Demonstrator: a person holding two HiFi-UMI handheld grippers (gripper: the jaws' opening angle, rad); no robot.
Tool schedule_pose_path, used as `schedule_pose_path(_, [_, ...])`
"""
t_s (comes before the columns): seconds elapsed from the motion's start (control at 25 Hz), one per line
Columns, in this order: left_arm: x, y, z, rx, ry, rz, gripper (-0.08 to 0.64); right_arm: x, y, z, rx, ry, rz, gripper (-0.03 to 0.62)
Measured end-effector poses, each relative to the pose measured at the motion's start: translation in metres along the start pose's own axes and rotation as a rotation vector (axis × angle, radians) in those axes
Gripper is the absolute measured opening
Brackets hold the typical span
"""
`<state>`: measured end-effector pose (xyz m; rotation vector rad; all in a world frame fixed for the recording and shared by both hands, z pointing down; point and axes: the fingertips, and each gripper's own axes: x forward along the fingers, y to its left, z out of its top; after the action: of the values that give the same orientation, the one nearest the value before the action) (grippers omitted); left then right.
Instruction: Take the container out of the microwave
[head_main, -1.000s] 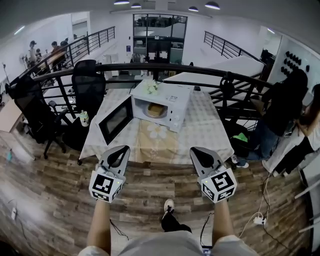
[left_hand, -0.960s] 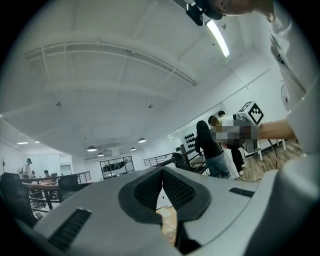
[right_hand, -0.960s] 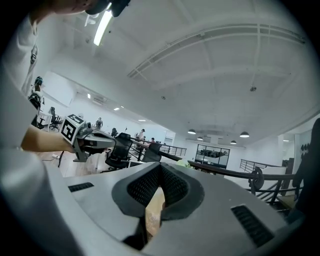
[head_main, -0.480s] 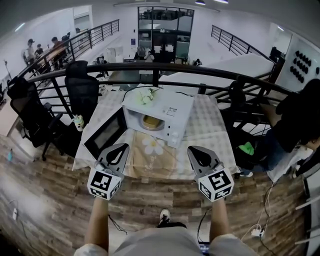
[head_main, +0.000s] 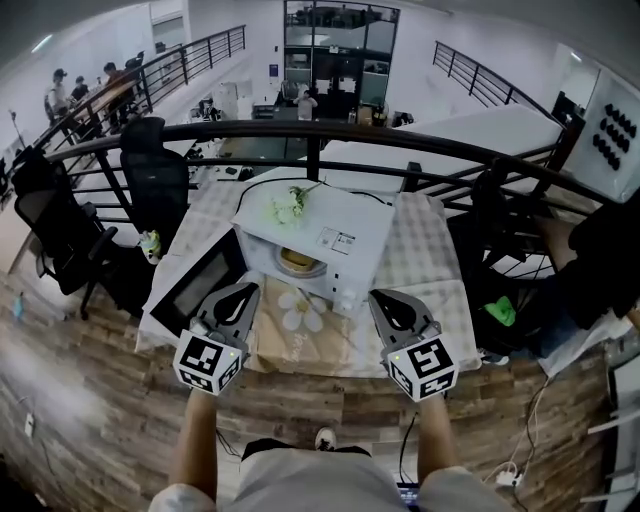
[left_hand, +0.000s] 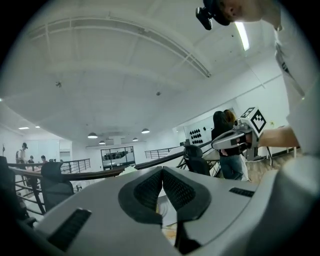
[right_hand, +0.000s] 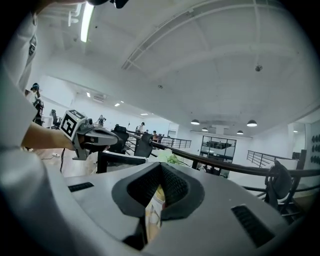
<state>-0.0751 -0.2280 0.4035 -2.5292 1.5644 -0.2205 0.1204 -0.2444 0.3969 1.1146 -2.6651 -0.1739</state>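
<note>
Forearms (head_main: 195, 440) hold left hand-held gripper (head_main: 247, 291), right hand-held gripper (head_main: 379, 298) forward, parallel.

white microwave (head_main: 335, 218), yellowish container (head_main: 298, 262), pale checked tablecloth (head_main: 425, 255) with flower print, brown wood-grain floor (head_main: 90, 370).

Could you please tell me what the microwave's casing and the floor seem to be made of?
Microwave: likely white painted metal or plastic, by its smooth, softly shiny top. Floor: wood planks or wood-look laminate, by the brown grain and board seams.
</note>
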Motion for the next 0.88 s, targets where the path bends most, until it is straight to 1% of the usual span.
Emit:
schedule_pose_path(0.08, [0.014, 0.004, -0.01, 0.015, 0.019, -0.03, 0.018, 0.012, -0.005, -0.009, 0.031, 0.024, -0.003, 0.012])
schedule_pose_path(0.2, [0.034, 0.013, -0.029, 0.033, 0.049, -0.099, 0.018, 0.03, -0.01, -0.024, 0.073, 0.071, -0.025, 0.014])
schedule_pose_path(0.36, [0.063, 0.032, -0.061, 0.034, 0.088, -0.172, 0.02, 0.049, -0.012, -0.036, 0.117, 0.101, -0.09, 0.014])
schedule_pose_path(0.44, [0.077, 0.04, -0.078, 0.039, 0.12, -0.223, 0.025, 0.057, -0.009, -0.038, 0.133, 0.111, -0.121, 0.014])
schedule_pose_path(0.64, [0.115, 0.046, -0.121, 0.107, 0.208, -0.366, 0.062, 0.07, -0.003, -0.047, 0.166, 0.155, -0.206, 0.012])
schedule_pose_path(0.76, [0.132, 0.041, -0.151, 0.087, 0.257, -0.456, 0.094, 0.076, -0.001, -0.063, 0.197, 0.196, -0.255, 0.012])
schedule_pose_path(0.88, [0.149, 0.035, -0.185, 0.087, 0.303, -0.499, 0.109, 0.083, 0.003, -0.079, 0.219, 0.232, -0.276, 0.012])
